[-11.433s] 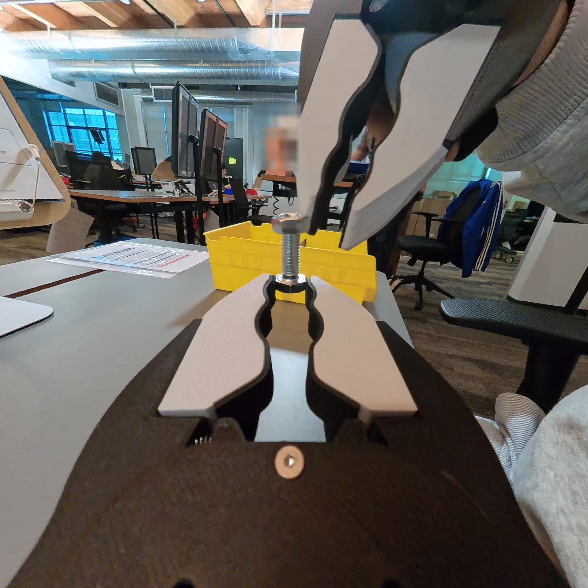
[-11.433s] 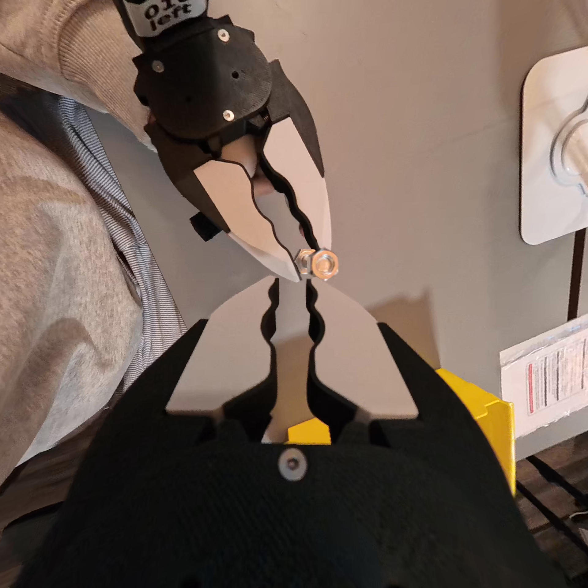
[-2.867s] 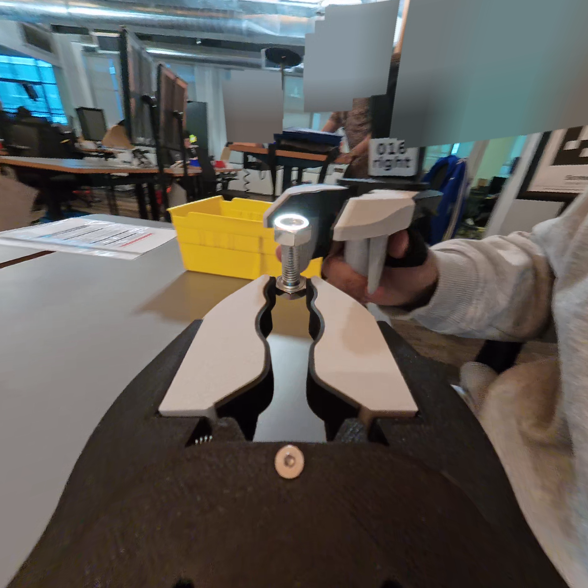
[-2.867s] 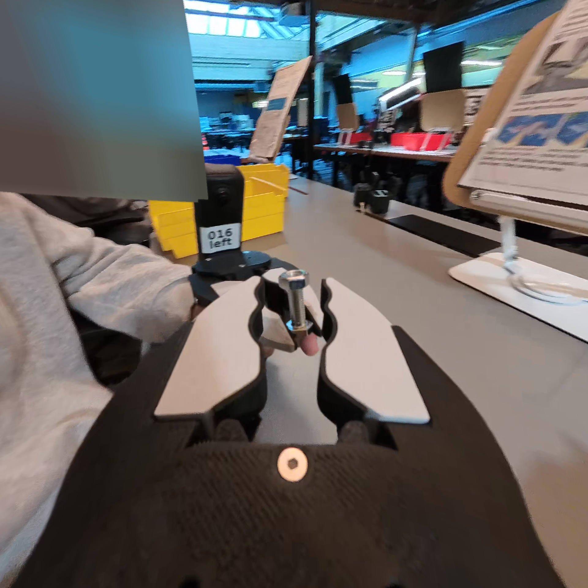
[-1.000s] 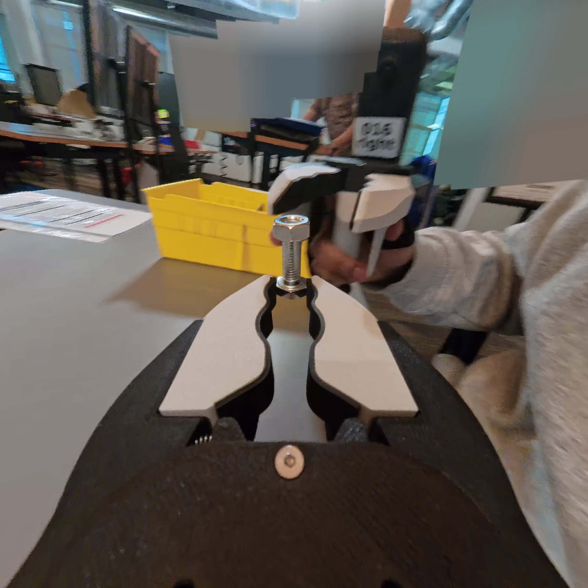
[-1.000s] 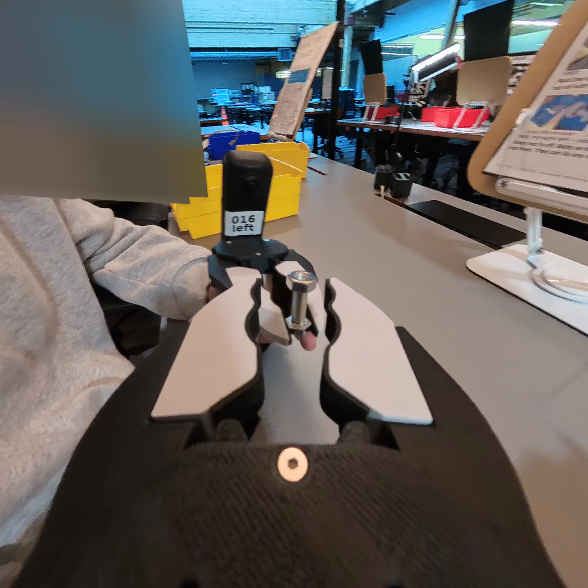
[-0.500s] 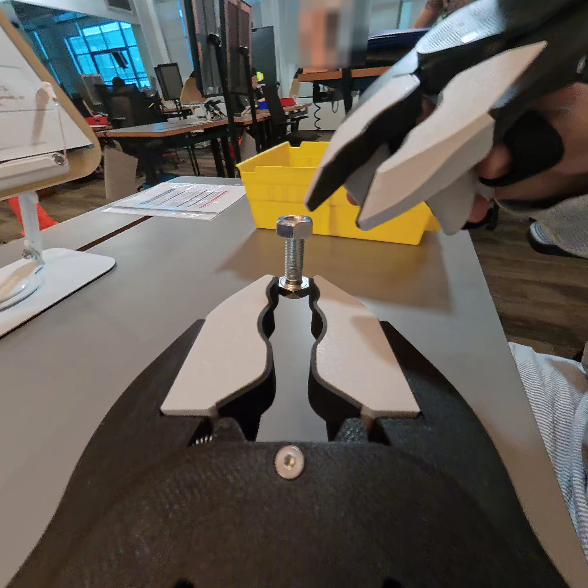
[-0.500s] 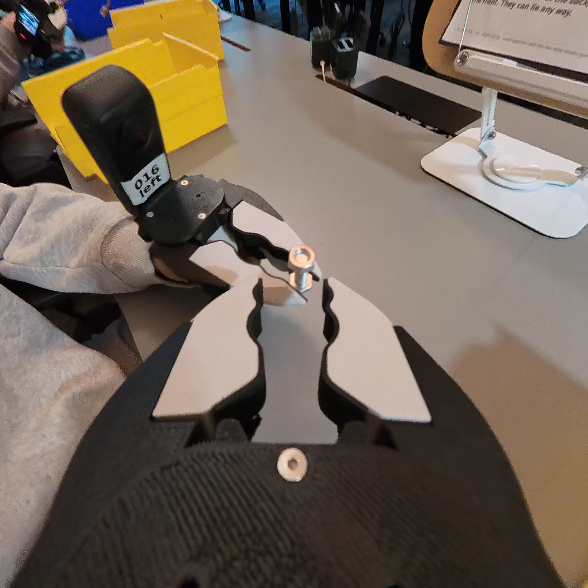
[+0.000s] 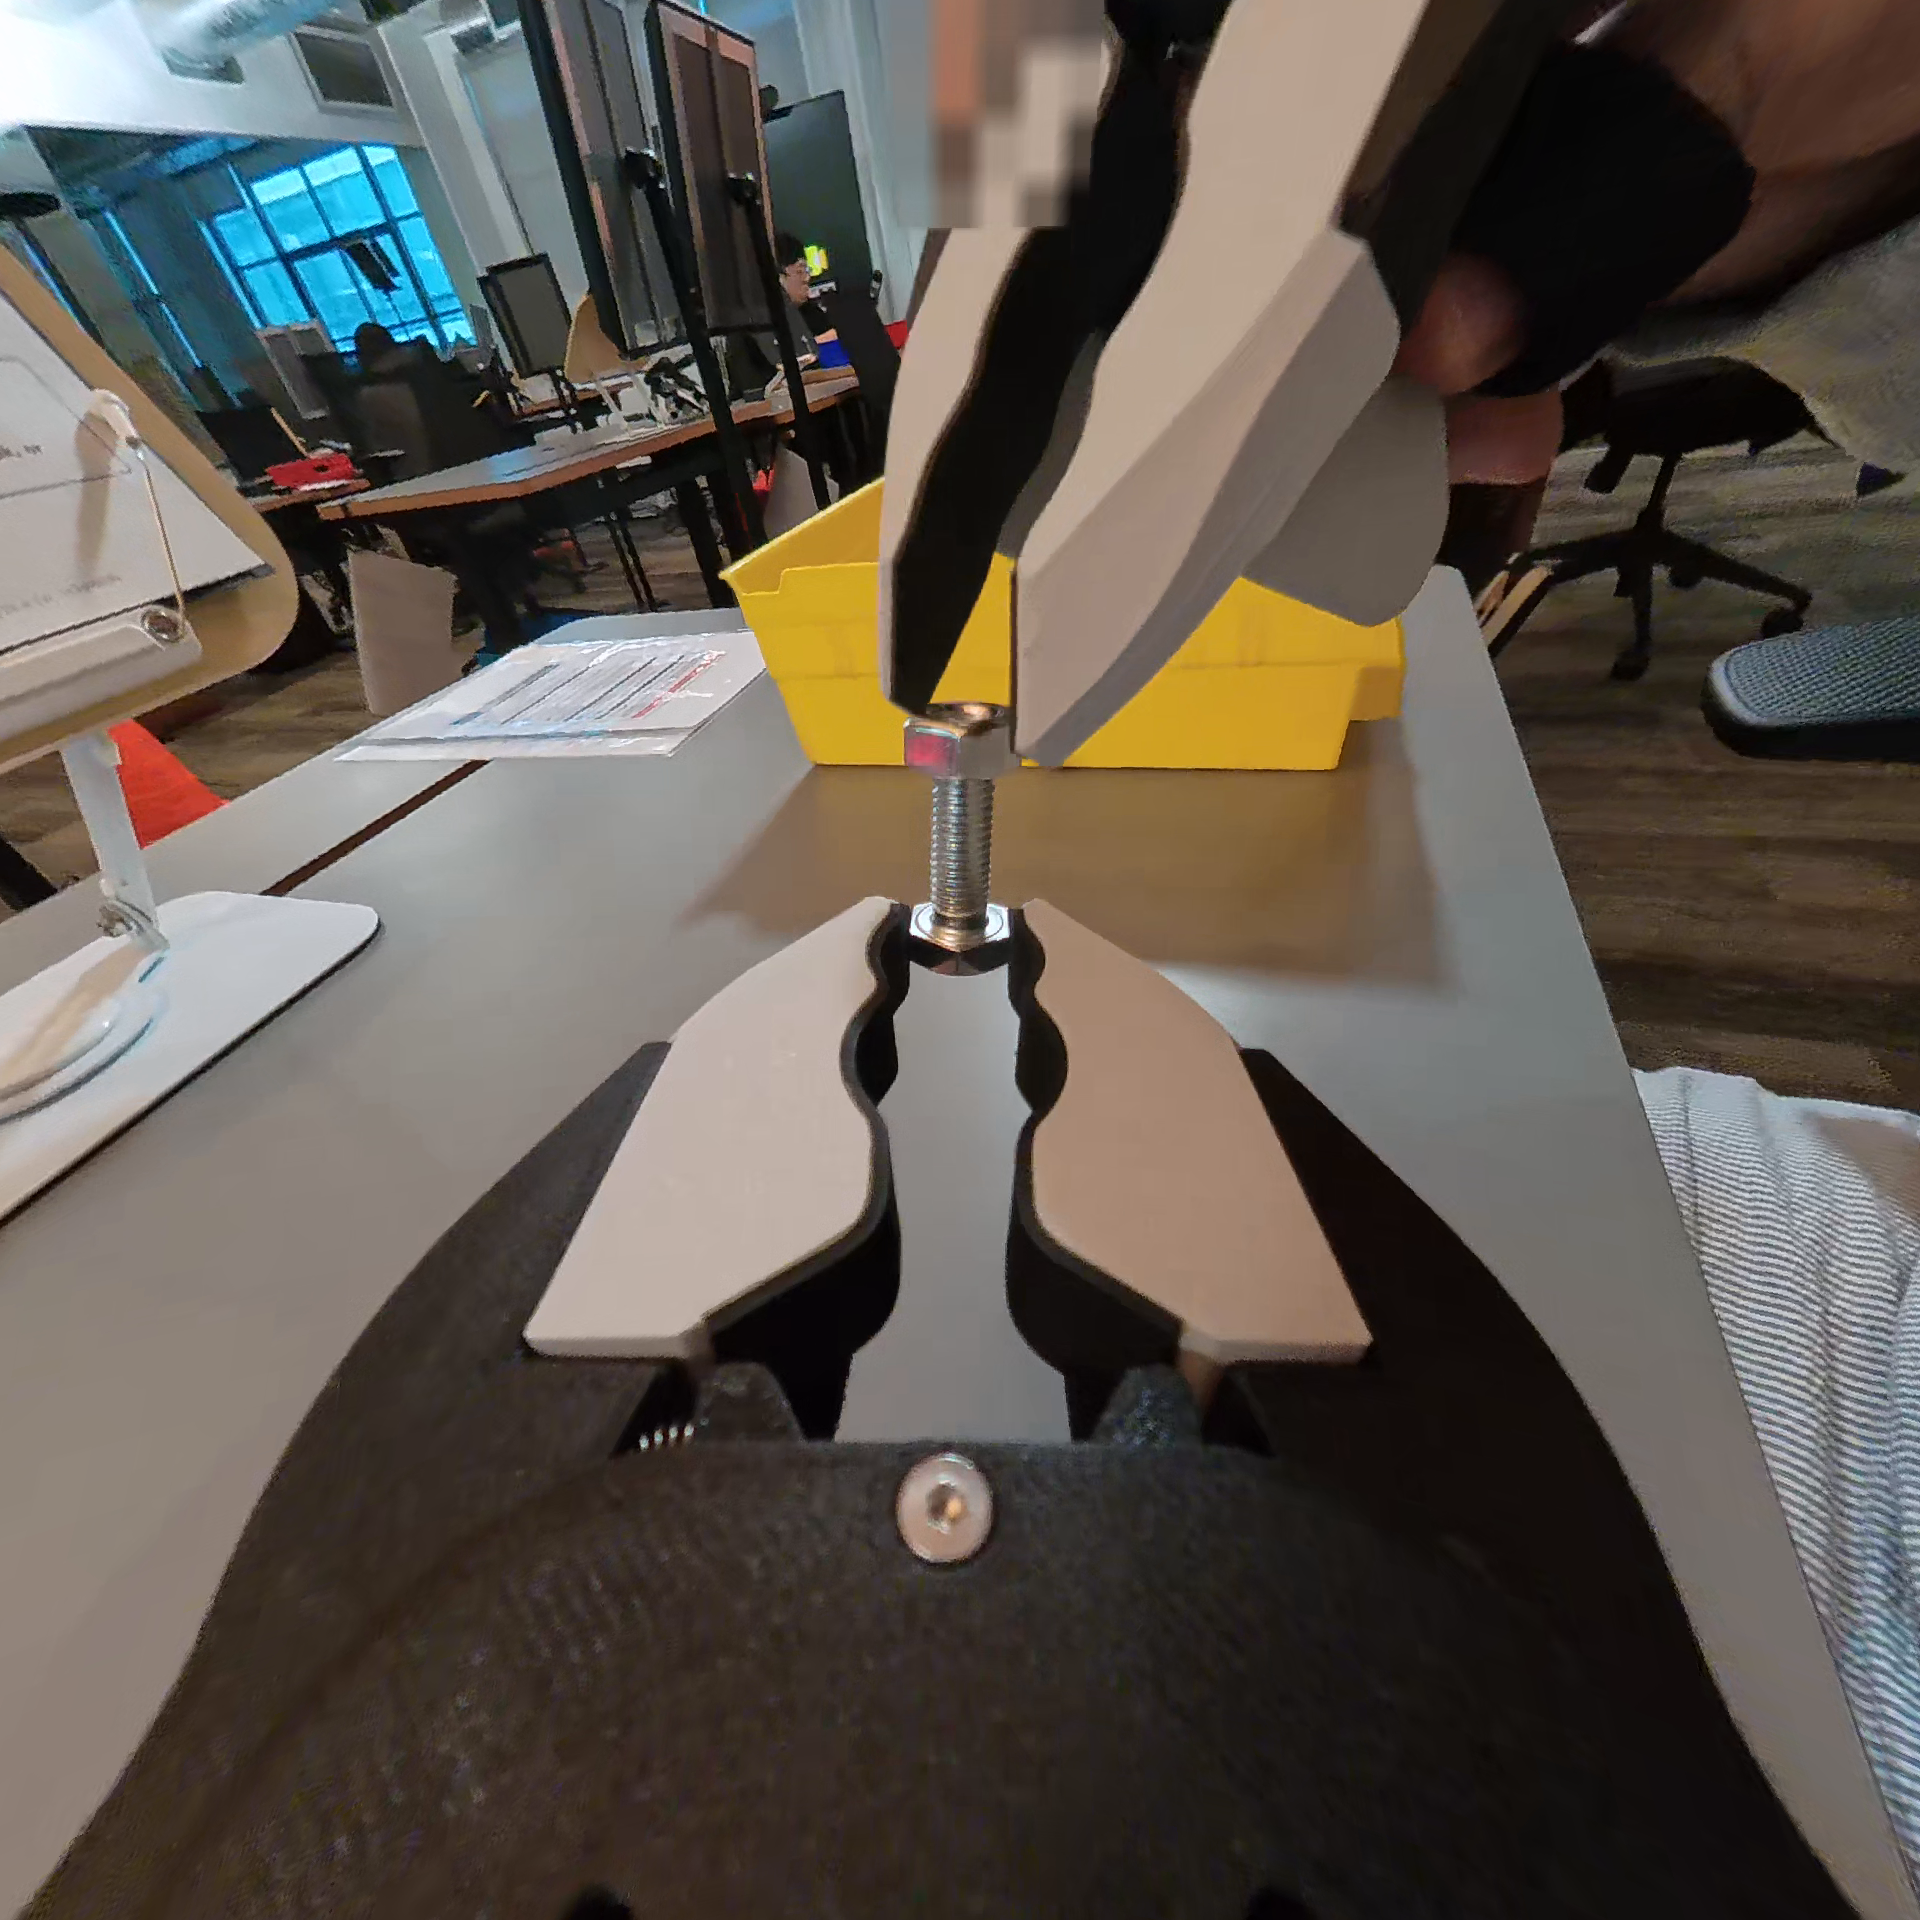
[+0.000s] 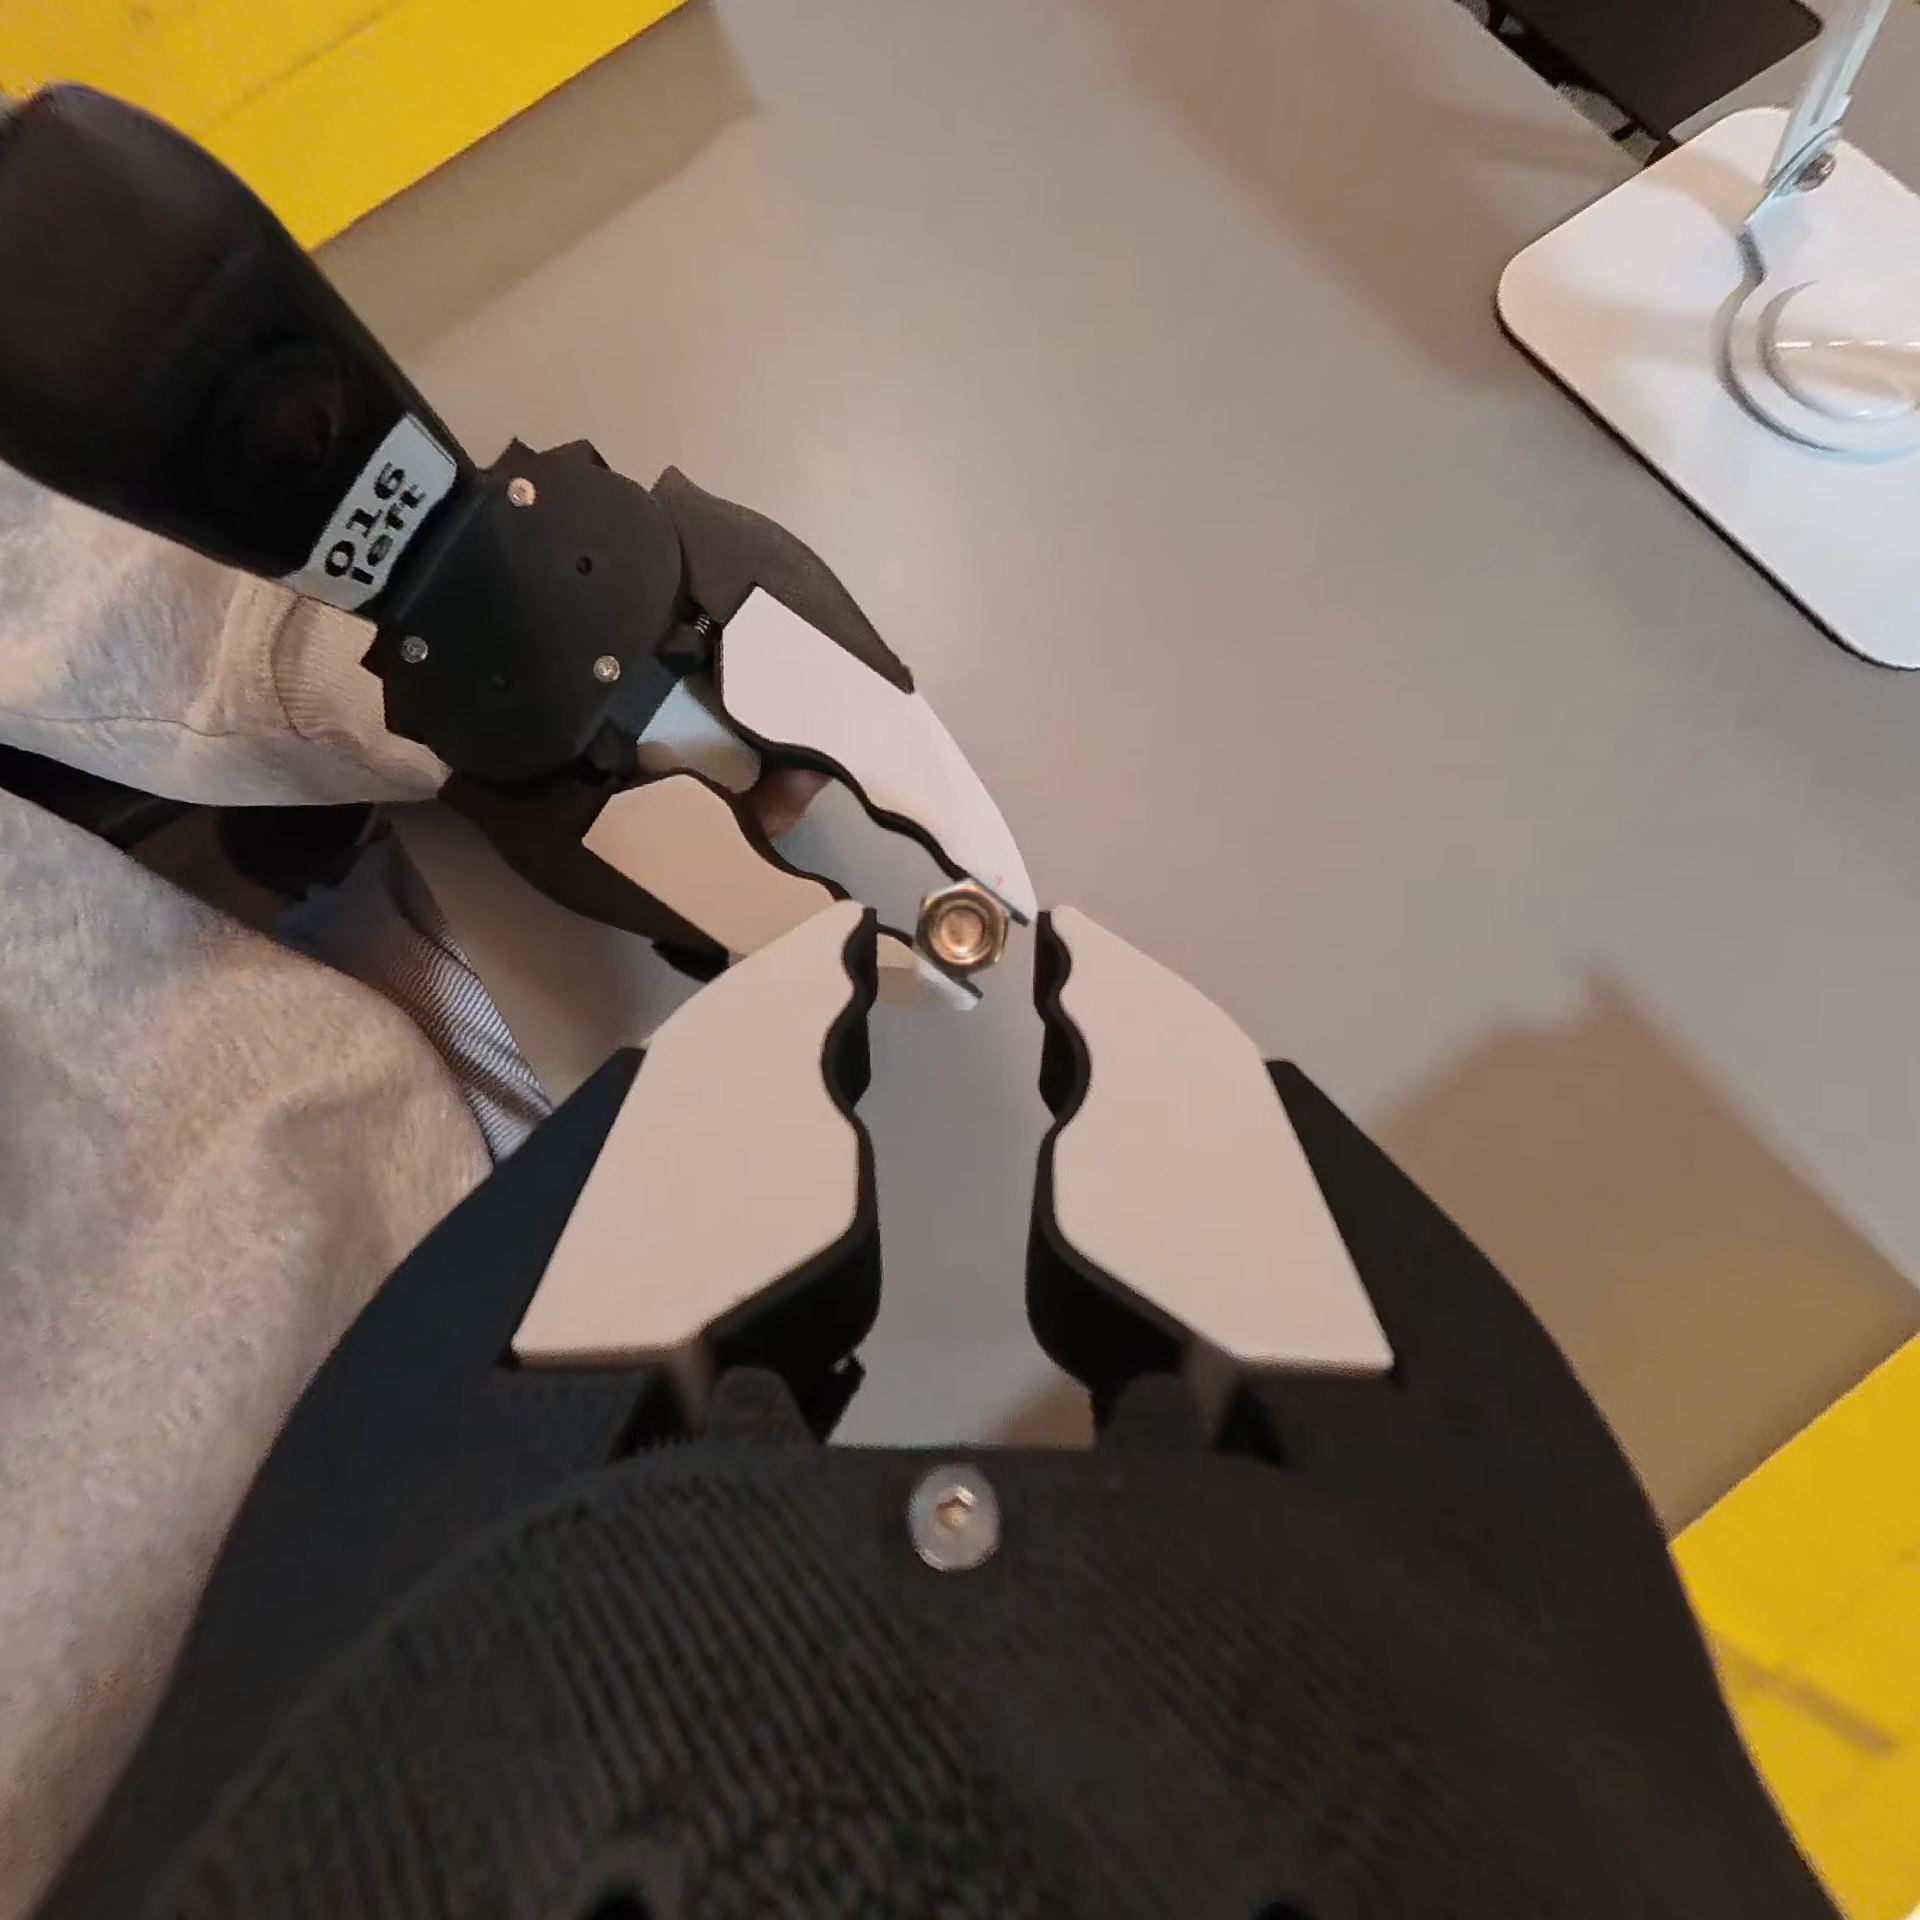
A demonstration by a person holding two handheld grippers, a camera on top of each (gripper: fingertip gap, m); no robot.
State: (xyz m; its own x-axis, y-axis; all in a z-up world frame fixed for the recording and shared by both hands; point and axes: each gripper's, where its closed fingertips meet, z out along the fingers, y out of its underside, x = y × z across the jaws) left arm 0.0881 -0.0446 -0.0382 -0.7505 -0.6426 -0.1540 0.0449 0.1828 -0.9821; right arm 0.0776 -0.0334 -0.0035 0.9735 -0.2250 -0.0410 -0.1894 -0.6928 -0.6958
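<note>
The left hand-held gripper (image 9: pixel 956 940) is clenched on the nut (image 9: pixel 954 928) at the foot of an upright bolt (image 9: pixel 958 821), above the grey counter (image 9: pixel 468 997). The right hand-held gripper (image 10: pixel 954 930) points straight down, jaws parted either side of the bolt's hex head, with a yellow bin (image 9: pixel 1195 686) beyond

Your left wrist view skims low and level over the grey table (image 9: pixel 416 1039), close behind an upright bolt (image 9: pixel 958 831) at frame centre, your right wrist view looks straight down on that same bolt (image 10: pixel 964 928), both share it and the table (image 10: pixel 1247 520).
</note>
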